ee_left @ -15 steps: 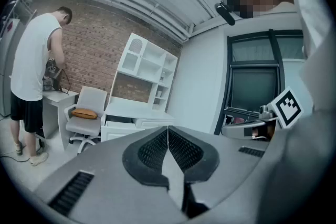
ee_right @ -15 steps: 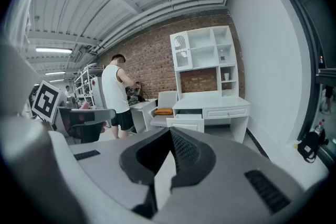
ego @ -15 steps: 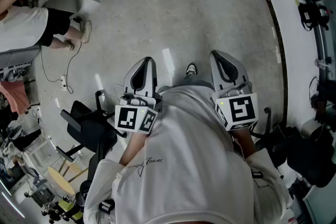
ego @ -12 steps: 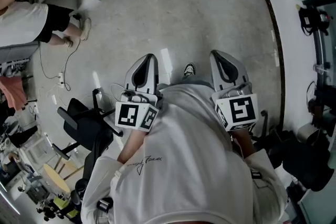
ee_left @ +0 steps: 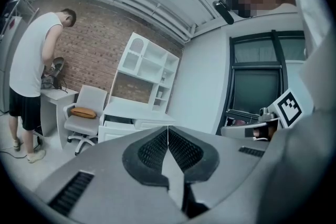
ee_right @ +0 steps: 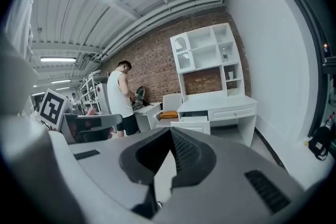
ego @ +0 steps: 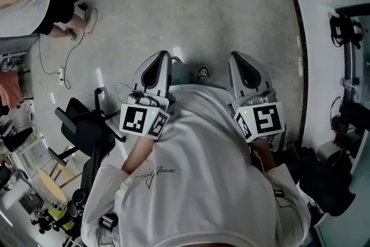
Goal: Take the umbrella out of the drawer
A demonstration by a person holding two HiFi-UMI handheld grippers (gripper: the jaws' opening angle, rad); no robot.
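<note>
Ahead, the open drawer (ee_right: 190,126) faces left claw (ee_left: 168,128) and right claw (ee_right: 170,131), both closed

Head view overhead, both gripper views level, sharing white desk (ee_right: 231,110)

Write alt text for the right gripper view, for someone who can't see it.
The right tool, jaws shut and empty, points across a room at a white desk with one drawer pulled open, against a brick wall. A person in a white top stands to its left.
</note>
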